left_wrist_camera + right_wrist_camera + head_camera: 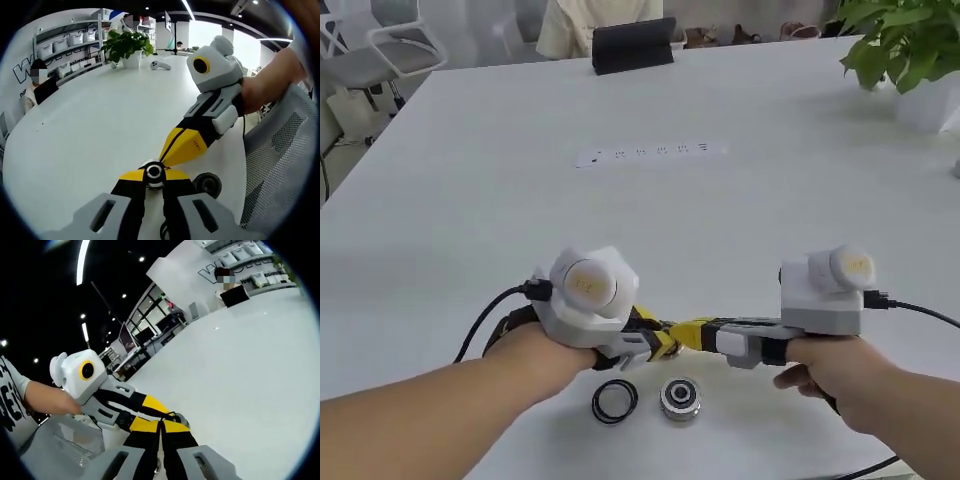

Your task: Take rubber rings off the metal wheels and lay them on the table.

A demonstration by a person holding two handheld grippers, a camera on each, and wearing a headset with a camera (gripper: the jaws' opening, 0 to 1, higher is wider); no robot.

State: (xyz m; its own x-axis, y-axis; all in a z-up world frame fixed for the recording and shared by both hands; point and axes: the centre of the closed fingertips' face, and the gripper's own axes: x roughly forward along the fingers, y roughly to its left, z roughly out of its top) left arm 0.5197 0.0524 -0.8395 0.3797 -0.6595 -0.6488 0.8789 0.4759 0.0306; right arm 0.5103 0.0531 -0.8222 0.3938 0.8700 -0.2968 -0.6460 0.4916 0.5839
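In the left gripper view my left gripper [153, 176] is shut on a small metal wheel [153, 171], held just above the white table [720, 220]. My right gripper [166, 157] comes in from the right with its yellow tips pressed against that wheel. In the right gripper view, the right gripper [161, 425] is shut on a thin black rubber ring [171, 415] at the wheel's [181, 420] edge. From the head view the two grippers meet tip to tip, left [655, 342] and right [686, 333]. Below them on the table lie loose black rubber rings [615, 401] and a second metal wheel [680, 397].
A white power strip [650, 153] lies mid-table. A potted plant [905, 40] stands at the far right, and a dark tablet case [633, 45] sits before a person at the far edge. A mesh chair [280, 150] stands close behind the near edge.
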